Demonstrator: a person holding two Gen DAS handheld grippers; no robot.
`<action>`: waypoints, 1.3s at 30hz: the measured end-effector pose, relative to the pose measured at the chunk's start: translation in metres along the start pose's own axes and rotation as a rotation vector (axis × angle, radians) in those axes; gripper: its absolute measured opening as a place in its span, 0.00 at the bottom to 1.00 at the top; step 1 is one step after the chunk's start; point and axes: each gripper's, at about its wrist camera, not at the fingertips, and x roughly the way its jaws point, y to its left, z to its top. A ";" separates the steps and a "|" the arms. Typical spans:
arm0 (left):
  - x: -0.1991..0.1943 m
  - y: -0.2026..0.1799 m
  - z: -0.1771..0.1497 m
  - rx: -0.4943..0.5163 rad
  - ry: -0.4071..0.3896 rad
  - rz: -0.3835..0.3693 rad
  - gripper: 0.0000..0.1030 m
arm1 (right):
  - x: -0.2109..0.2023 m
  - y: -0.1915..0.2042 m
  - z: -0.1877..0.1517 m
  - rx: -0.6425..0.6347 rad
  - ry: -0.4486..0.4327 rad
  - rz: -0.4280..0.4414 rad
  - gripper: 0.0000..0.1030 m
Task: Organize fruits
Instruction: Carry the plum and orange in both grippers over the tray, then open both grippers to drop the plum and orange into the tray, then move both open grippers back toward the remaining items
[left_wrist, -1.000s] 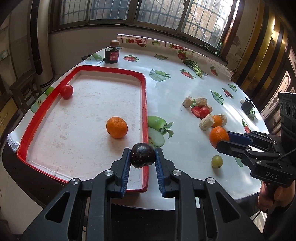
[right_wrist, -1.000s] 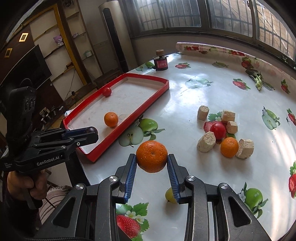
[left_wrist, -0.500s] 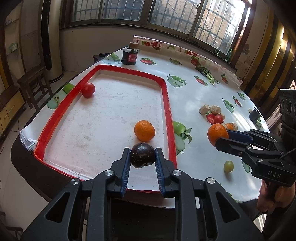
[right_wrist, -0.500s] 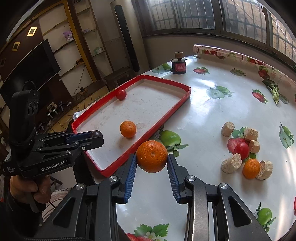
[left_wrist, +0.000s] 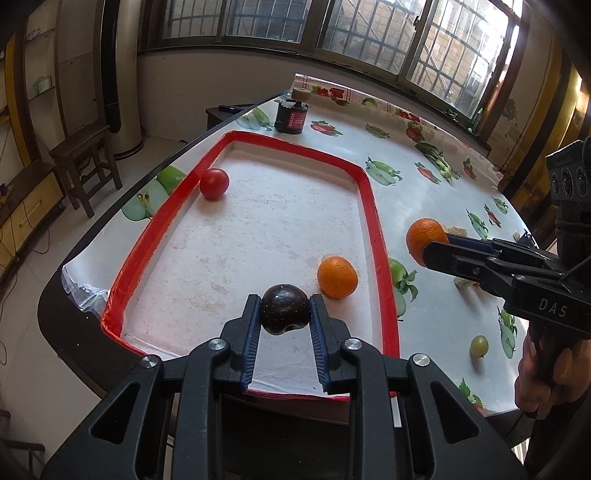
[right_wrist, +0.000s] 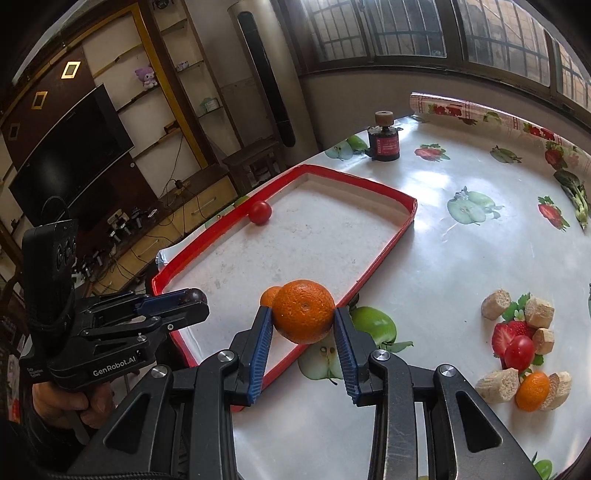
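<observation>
My left gripper (left_wrist: 284, 314) is shut on a dark plum (left_wrist: 284, 308) and holds it over the near end of the red-rimmed tray (left_wrist: 371, 206). In the tray lie an orange (left_wrist: 337, 277) and a red tomato (left_wrist: 214, 183). My right gripper (right_wrist: 303, 319) is shut on an orange (right_wrist: 303, 310) above the tray's right rim (right_wrist: 384, 251); it also shows in the left wrist view (left_wrist: 424, 240). The left gripper and plum (right_wrist: 194, 295) show at left in the right wrist view.
A green grape (left_wrist: 479, 345) lies on the tablecloth near the front edge. Bread chunks (right_wrist: 496, 303), a red tomato (right_wrist: 519, 352) and a small orange (right_wrist: 532, 391) cluster at the right. A dark bottle (left_wrist: 290, 114) stands beyond the tray. The table edge runs along the tray's left.
Both grippers have moved left toward the tray. The plum is now over the tray's near end and the held orange has come over the tray's right rim.
</observation>
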 end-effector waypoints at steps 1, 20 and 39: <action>0.001 0.002 0.002 0.000 -0.001 0.003 0.23 | 0.004 0.000 0.004 0.001 0.001 0.005 0.33; 0.047 0.032 0.018 -0.044 0.069 0.048 0.23 | 0.109 0.000 0.044 -0.026 0.133 0.004 0.35; 0.017 0.011 0.011 -0.037 0.014 0.058 0.49 | 0.021 -0.024 0.017 0.046 -0.001 -0.010 0.57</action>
